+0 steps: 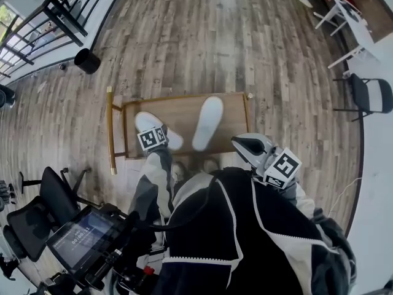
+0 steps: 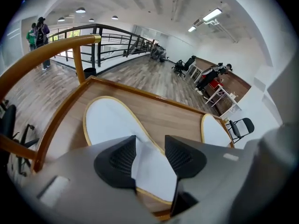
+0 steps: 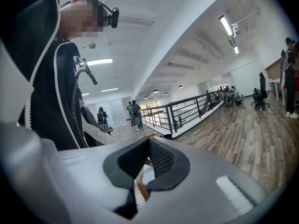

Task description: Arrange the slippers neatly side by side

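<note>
Spreading wide, the fingers of the left gripper stand well apart on either side of the near end of the left slipper, whose white surface shows between the pads with nothing pressed on it yet. The fingers of the right gripper are closed together on nothing, and that gripper hangs close to the person's body, well away from the work. Both slippers lie flat on the wooden table, inside its raised rim. They look like thin, light slippers, white with a yellowish edge, so they should be soft and bendy rather than stiff. Pinched at one tip, such a slipper would likely droop or fold, and on the smooth wood it would probably slide easily. A grip across the width near an end, taking the firmer edge trim between the pads, seems the better hold, and dragging or pivoting it flat may serve as well as lifting. In the head view the left slipper lies aslant, its long axis running from far left to near right. The right slipper runs nearly straight away from the person, leaning slightly right at its far end. The two near ends therefore converge while the far ends spread apart, so they are not yet side by side. Which end is toe and which is heel cannot be told from these views.
</note>
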`<state>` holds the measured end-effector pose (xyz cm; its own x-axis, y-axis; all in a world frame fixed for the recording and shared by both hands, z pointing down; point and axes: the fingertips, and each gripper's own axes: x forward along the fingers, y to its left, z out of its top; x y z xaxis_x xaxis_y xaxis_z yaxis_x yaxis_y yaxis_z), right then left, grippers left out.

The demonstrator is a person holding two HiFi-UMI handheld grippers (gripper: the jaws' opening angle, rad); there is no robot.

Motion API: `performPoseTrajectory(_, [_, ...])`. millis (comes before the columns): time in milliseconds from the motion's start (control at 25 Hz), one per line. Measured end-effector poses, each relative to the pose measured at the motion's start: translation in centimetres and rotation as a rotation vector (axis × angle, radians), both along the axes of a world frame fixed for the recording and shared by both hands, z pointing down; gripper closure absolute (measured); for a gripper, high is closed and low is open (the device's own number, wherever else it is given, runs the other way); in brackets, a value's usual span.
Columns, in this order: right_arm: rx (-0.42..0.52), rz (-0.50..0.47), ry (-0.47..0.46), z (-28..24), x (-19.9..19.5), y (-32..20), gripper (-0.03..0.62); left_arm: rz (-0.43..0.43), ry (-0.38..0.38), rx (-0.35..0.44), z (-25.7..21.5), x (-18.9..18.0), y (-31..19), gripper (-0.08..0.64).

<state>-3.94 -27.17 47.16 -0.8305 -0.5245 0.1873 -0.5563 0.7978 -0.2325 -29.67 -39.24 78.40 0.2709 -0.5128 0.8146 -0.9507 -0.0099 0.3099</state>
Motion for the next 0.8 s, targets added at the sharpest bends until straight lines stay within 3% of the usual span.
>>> performPoseTrajectory(160, [-0.004, 0.004, 0.002, 0.2, 0.4, 0.2, 0.588, -0.008, -0.059, -0.004, 0.4, -1.1, 0.4, 0.525])
performPoseTrajectory(360, [0.000, -0.016, -0.006, 0.3, -0.1, 0.1, 0.588, -0.013, -0.065, 0.025, -0.2, -2.1, 0.7, 0.534])
performPoseTrajectory(560, [-0.005, -0.068, -0.015, 0.3, -1.4, -0.4, 0.588, 0.038, -0.040, 0.098, -2.7, -0.6, 0.8, 0.534])
performPoseTrajectory(800, [0.010, -0.182, -0.022, -0.1, -4.7, -0.7, 0.588, 0.073, 0.066, 0.297, -9.3, 2.5, 0.6, 0.534])
